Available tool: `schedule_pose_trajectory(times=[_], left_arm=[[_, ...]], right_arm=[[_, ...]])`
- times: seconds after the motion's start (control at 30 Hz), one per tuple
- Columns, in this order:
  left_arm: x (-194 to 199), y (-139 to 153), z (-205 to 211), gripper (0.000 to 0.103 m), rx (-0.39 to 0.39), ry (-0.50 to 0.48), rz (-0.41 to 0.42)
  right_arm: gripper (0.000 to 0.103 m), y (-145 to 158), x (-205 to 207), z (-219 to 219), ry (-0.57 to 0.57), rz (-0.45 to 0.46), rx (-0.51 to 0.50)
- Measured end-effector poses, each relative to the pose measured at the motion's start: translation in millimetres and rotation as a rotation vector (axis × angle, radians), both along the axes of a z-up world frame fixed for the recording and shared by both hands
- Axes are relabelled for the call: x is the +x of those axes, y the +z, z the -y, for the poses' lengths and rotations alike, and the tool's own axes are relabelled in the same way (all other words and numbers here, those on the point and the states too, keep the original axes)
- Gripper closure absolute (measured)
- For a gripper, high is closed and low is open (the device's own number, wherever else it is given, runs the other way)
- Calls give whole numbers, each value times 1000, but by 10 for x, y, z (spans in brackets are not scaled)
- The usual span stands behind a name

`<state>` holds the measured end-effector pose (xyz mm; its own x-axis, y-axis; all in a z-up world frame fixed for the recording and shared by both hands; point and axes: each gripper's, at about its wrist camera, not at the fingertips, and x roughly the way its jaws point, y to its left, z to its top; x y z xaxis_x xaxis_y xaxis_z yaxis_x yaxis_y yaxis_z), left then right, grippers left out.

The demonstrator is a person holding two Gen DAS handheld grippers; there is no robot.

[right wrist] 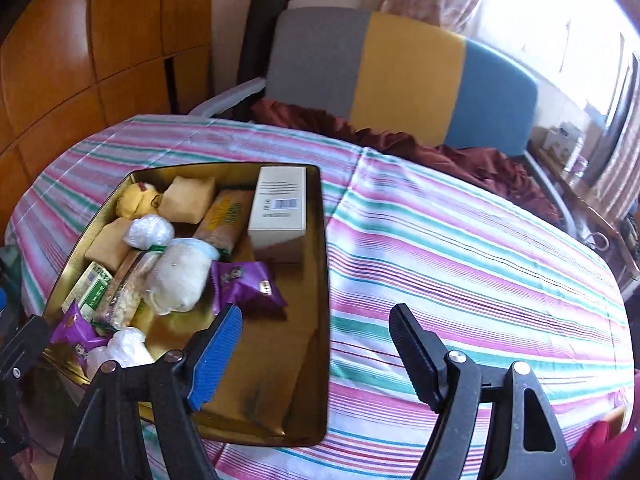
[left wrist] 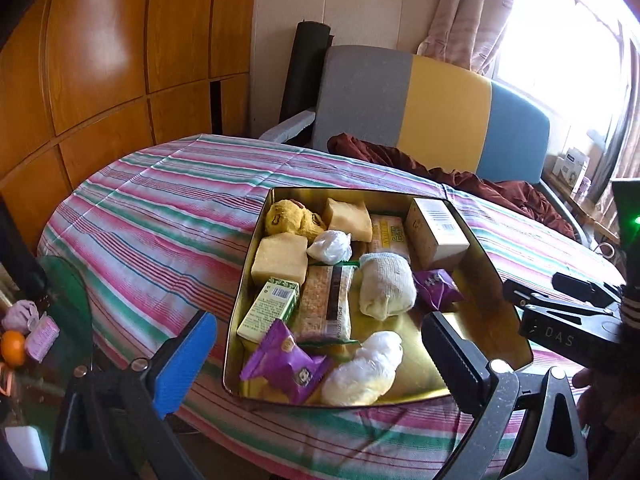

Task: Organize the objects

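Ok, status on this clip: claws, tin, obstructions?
Left claw open, empty. Right claw open, empty. Gold tin on striped cloth, packed. Nothing blocking.

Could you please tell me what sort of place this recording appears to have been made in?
Most likely a room in a home: a table under a striped cloth, a grey, yellow and blue chair behind it, wooden cabinet panels and a curtained window.

The green box [left wrist: 269, 309] print is too small to read; the orange [left wrist: 13, 347] is cut off.
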<state>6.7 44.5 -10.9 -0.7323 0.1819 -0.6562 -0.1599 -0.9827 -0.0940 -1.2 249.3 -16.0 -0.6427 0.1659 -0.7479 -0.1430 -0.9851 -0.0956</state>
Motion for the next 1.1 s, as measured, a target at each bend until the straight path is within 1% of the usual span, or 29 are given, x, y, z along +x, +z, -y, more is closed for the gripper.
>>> schedule_pose_trajectory(times=[0.1, 0.2, 0.37, 0.43, 0.57, 0.77, 0.93, 1.1], left_arm=[[31, 20, -22, 0, -6, 8, -2], [75, 56, -40, 0, -3, 0, -16], [164, 159, -59, 0, -3, 6, -74], [176, 173, -52, 0, -2, 14, -79], [158, 176, -41, 0, -5, 19, -72], [121, 137, 5, 0, 14, 29, -41], [107, 77, -11, 0, -19, 36, -50], [60, 42, 29, 0, 0, 48, -26]], right_arm=[[26, 14, 62, -44, -21, -38, 7], [26, 35, 141, -55, -18, -73, -1], [26, 50, 212, -18, -1, -93, -26], [26, 46, 223, 13, 3, -91, -24], [26, 20, 218, 50, 10, -82, -25], [26, 5, 206, 84, 16, -75, -17], [26, -8, 185, 123, 25, -70, -11], [26, -28, 165, 175, 40, -63, -5]])
